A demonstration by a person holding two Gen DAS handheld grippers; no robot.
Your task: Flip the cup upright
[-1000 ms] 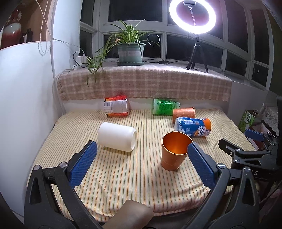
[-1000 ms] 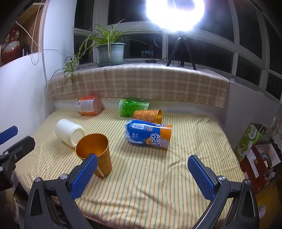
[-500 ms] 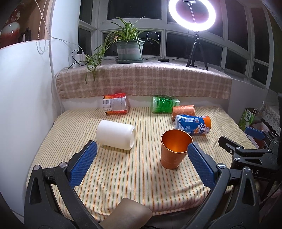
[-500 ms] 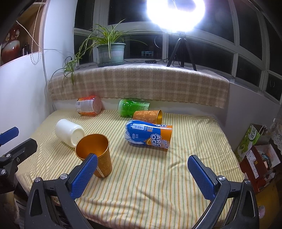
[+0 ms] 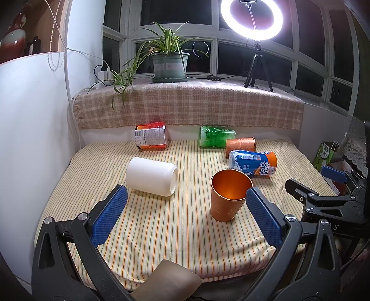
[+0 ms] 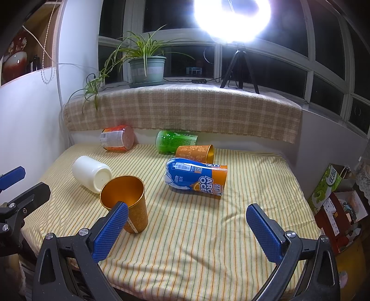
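Observation:
An orange metal cup (image 5: 227,196) stands upright, mouth up, on the striped cloth; it also shows in the right wrist view (image 6: 128,206). My left gripper (image 5: 185,216) is open and empty, back from the cup near the front edge. My right gripper (image 6: 185,231) is open and empty, to the right of the cup. A white cup (image 5: 151,177) lies on its side to the left. A blue and orange cup (image 5: 253,163) and a patterned orange cup (image 5: 240,144) lie on their sides further back.
A green cup (image 5: 214,136) and a red-orange cup (image 5: 151,137) lie at the back by the plaid-covered sill (image 5: 185,108). A potted plant (image 5: 168,60) and a ring light (image 5: 252,18) stand on it. A white wall panel (image 5: 30,129) is left; boxes (image 6: 335,203) sit right.
Both grippers have drawn back slightly from the table. The upright orange cup and the lying cups have stayed where they were.

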